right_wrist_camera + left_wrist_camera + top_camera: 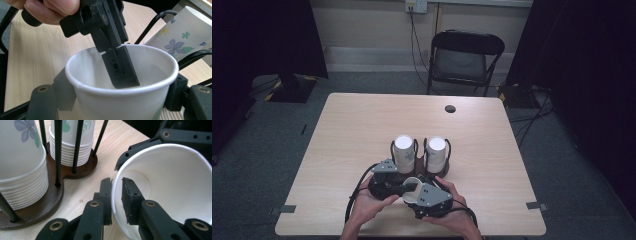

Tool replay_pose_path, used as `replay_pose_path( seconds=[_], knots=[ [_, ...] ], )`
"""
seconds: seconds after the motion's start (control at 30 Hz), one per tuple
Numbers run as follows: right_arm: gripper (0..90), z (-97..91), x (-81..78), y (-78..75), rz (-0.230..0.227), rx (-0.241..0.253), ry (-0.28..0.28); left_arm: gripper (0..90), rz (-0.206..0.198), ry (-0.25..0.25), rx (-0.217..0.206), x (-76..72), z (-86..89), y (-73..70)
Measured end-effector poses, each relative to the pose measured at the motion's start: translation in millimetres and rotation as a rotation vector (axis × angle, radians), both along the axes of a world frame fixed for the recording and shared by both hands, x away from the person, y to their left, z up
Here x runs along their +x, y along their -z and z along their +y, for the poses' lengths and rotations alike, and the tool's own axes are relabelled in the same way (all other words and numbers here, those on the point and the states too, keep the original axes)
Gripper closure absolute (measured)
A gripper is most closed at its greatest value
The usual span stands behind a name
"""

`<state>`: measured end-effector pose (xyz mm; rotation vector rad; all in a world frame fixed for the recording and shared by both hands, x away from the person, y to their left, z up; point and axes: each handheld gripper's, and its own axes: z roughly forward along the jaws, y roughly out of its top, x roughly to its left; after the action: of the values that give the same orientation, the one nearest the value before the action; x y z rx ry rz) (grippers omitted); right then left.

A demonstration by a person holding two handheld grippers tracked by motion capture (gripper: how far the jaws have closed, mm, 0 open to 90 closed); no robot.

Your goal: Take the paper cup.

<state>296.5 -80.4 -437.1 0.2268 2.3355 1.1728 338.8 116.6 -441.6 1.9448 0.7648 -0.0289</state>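
A single white paper cup (413,186) is gripped by its sides in my right gripper (416,196), near the table's front edge; in the right gripper view the jaws press on both sides of the cup (112,105). My left gripper (116,195) straddles the cup's rim (172,182), with one jaw inside and one outside. A sliver of cup wall shows beside the inner jaw, so the pads are not pressing. Just behind, two stacks of flower-printed cups (404,152) (436,152) stand upside down in a dark wooden holder (50,202) with black rods.
The light wooden table (362,130) has a round cable hole (450,108) at its far right. A black folding chair (464,60) stands beyond the far edge. The person's hands hold both grippers close together at the front edge.
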Motion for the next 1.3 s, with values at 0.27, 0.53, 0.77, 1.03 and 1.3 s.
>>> replay_pose_path(
  seconds=[0.27, 0.53, 0.77, 1.03, 1.3],
  knots=[
    [28.4, -4.3, 1.5, -1.3, 0.013, 0.025, 0.029, 75.7, -0.028, -0.009, -0.03, -5.2, 6.6, -2.4],
    [28.8, -6.1, 2.2, 0.1, 0.042, 0.06, 0.045, 74.0, -0.037, -0.016, -0.045, -7.6, 8.5, -2.6],
    [29.0, -12.1, 3.3, 1.8, 0.073, 0.097, 0.082, 69.0, -0.061, -0.042, -0.08, -9.4, 15.3, -4.6],
    [29.2, -18.7, 4.5, 5.2, 0.127, 0.146, 0.113, 59.3, -0.092, -0.065, -0.091, -12.4, 17.9, -4.8],
    [29.3, -23.5, 4.8, 8.4, 0.155, 0.175, 0.136, 48.9, -0.13, -0.121, -0.104, -13.6, 25.1, -3.8]
  ],
)
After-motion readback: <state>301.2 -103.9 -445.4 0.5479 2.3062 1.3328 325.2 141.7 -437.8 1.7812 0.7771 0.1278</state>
